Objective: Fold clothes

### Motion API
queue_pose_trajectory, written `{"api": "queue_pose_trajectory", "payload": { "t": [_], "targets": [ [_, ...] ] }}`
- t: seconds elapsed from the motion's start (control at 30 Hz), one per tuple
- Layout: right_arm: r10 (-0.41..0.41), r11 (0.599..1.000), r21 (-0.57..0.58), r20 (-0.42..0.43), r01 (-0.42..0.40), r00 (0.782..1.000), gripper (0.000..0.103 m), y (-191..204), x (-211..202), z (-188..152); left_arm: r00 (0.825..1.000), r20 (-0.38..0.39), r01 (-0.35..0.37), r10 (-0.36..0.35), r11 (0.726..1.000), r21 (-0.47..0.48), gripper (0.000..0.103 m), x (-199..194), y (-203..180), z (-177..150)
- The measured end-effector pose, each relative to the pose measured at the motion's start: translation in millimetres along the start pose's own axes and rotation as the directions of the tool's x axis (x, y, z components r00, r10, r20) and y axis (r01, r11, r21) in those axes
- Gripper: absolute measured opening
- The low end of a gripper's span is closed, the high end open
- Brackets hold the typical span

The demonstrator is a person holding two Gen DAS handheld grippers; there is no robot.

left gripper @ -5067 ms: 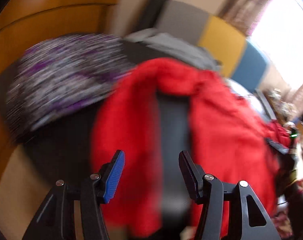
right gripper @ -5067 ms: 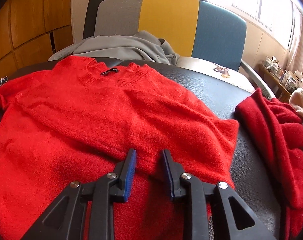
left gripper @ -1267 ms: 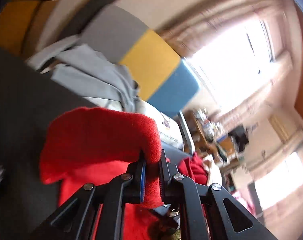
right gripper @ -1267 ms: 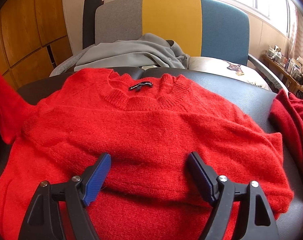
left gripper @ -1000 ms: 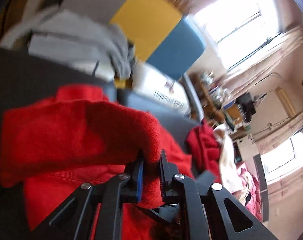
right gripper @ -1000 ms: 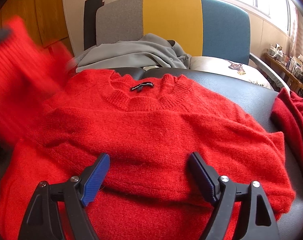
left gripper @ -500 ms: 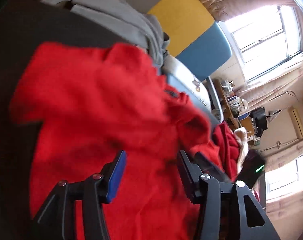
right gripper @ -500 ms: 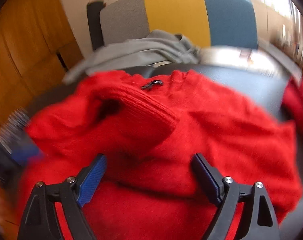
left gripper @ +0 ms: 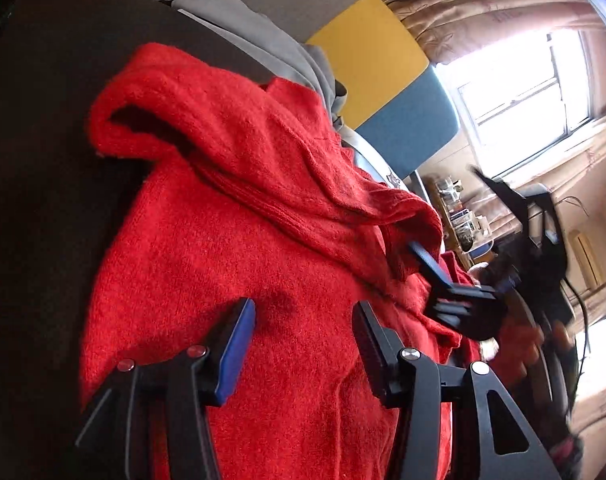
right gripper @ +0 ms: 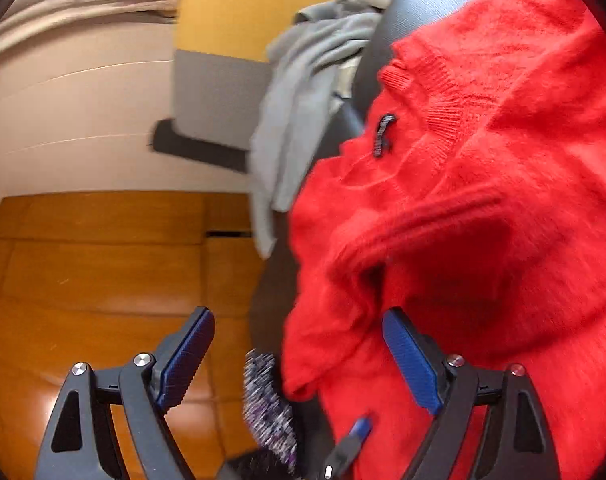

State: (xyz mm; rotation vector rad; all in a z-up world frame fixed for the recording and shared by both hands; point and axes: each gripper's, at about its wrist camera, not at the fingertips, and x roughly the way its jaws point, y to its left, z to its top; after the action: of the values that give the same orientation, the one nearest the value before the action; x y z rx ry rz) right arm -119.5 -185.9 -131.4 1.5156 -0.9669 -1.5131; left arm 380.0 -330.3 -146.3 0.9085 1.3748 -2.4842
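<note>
Released since a second ago: red sweater sleeve [left gripper: 239,112], then pinched in the left gripper [left gripper: 303,344], now lying folded across the sweater's body.

Black padded surface [left gripper: 43,160]: bears the red sweater [left gripper: 231,280], which is spread flat; dark leather shows along the left side in the left wrist view.

Left gripper: jaws standing apart over the sweater's body, nothing between the pads.

Sleeve: draped diagonally from the shoulder toward the right, cuff end near the right gripper [left gripper: 443,280].

Right gripper [right gripper: 299,352]: jaws wide apart, gripping nothing; view rolled strongly sideways; its right finger [right gripper: 411,360] lies over the sweater's edge, its left finger over open wooden panelling [right gripper: 103,264].

Grey garment [right gripper: 299,92]: heaped on the grey, yellow and blue chair [left gripper: 383,60] behind the sweater's collar.

Speckled purple fabric [right gripper: 269,400]: just beside the sweater's edge, blurred.
</note>
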Motion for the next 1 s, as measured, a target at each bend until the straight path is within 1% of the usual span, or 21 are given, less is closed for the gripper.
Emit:
{"api": "queue_pose_trajectory", "payload": {
  "t": [0.03,0.07,0.13,0.17,0.2,0.23,0.27,0.3,0.4,0.43,0.5,0.57,0.7,0.8,0.87,0.93,1.0],
  "targets": [
    [-0.03,0.999,0.018,0.018,0.03,0.999,0.085,-1,7,4,1.0,0.001,0.006,-0.006,1.0,0.001,0.051,0,1,0],
    [-0.049,0.998,0.036,0.042,0.047,0.998,0.079,-2,12,8,1.0,0.001,0.012,-0.012,1.0,0.002,0.051,0,1,0],
    [-0.079,0.996,0.051,0.088,0.075,0.993,0.072,-4,18,14,1.0,0.002,0.024,-0.024,1.0,0.005,0.051,-1,3,0],
    [-0.096,0.994,0.058,0.112,0.09,0.989,0.061,-6,20,17,1.0,0.003,0.03,-0.03,1.0,0.007,0.051,-1,3,-1],
    [-0.118,0.992,0.051,0.13,0.112,0.984,0.052,-6,23,19,0.999,0.003,0.037,-0.037,0.999,0.009,0.051,-2,4,-1],
    [-0.155,0.988,0.018,0.142,0.154,0.978,0.034,-3,26,19,0.999,0.005,0.042,-0.042,0.999,0.011,0.051,-3,5,-2],
    [-0.195,0.98,-0.013,0.152,0.199,0.969,0.023,-1,27,19,0.999,0.006,0.047,-0.047,0.999,0.013,0.051,-4,5,-2],
    [-0.219,0.973,-0.033,0.154,0.226,0.963,0.019,-1,28,18,0.998,0.008,0.055,-0.055,0.998,0.0,0.051,-5,7,-2],
    [-0.271,0.946,-0.136,0.159,0.293,0.949,0.016,9,25,15,0.996,0.022,0.092,-0.091,0.994,-0.052,0.053,-11,11,2],
    [-0.274,0.935,-0.186,0.163,0.303,0.948,0.016,18,22,13,0.993,0.033,0.115,-0.112,0.991,-0.072,0.056,-13,13,6],
    [-0.261,0.908,-0.289,0.173,0.302,0.95,0.016,41,17,8,0.987,0.059,0.157,-0.151,0.981,-0.118,0.06,-16,17,16],
    [-0.237,0.859,-0.419,0.188,0.296,0.953,0.016,73,11,2,0.979,0.091,0.196,-0.182,0.965,-0.172,0.063,-19,23,29],
    [-0.162,0.788,-0.558,0.22,0.26,0.962,0.016,122,-3,-5,0.971,0.166,0.207,-0.173,0.956,-0.21,0.066,-26,24,57],
    [-0.096,0.756,-0.608,0.263,0.242,0.96,0.016,143,-30,-7,0.964,0.204,0.218,-0.17,0.946,-0.24,0.067,-33,27,72],
    [-0.062,0.741,-0.624,0.305,0.248,0.95,0.016,148,-50,-5,0.959,0.233,0.217,-0.16,0.945,-0.244,0.072,-40,28,78],
    [-0.064,0.738,-0.618,0.337,0.272,0.939,0.016,138,-69,-2,0.96,0.235,0.209,-0.15,0.944,-0.254,0.073,-42,30,80],
    [-0.092,0.75,-0.588,0.361,0.303,0.928,0.016,115,-87,3,0.965,0.224,0.197,-0.138,0.944,-0.264,0.073,-41,31,79]
  ]
}}
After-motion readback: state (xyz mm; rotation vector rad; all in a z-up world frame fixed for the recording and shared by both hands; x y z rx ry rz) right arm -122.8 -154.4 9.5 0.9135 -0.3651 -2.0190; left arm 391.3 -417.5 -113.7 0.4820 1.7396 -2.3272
